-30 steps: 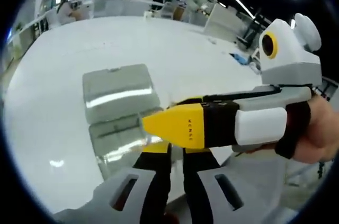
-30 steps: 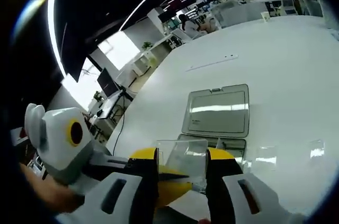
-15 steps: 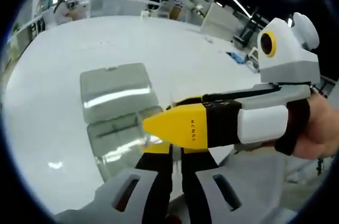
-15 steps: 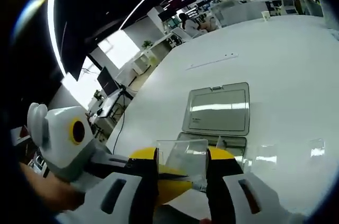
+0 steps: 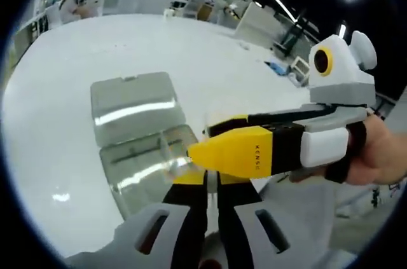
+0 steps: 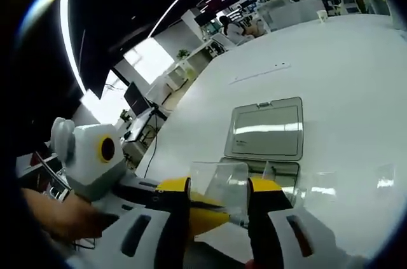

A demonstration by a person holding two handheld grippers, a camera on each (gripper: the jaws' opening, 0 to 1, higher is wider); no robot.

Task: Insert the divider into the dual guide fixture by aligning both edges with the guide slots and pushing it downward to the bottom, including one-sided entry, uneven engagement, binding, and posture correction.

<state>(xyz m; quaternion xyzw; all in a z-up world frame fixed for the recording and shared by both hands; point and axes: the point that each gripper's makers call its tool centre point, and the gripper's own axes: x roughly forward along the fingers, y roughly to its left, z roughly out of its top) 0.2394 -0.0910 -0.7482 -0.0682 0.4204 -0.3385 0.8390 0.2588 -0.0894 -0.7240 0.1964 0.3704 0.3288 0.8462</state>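
Note:
The divider (image 6: pixel 219 186) is a clear thin plate, held above the table between the yellow tips of my right gripper (image 6: pixel 219 187), which is shut on its two side edges. My left gripper (image 5: pixel 206 183) has its jaws almost together, and its yellow tip (image 6: pixel 205 215) meets the plate's lower edge from the left. In the left gripper view the right gripper (image 5: pixel 191 152) crosses in front of those jaws and hides their tips. The guide fixture is a clear box with its base (image 5: pixel 143 173) (image 6: pixel 280 170) just beyond the grippers and its lid (image 5: pixel 130 107) (image 6: pixel 267 129) lying open behind it.
The white table (image 5: pixel 76 46) (image 6: pixel 343 65) stretches wide around the box. A small clear piece (image 6: pixel 380 177) lies to the right of the box. A hand (image 5: pixel 375 154) holds the right gripper. Desks and people stand far beyond the table's edge.
The left gripper's body has swung a little around the divider, so the right gripper's tip sits further right in the left gripper view. The divider stays between the right jaws.

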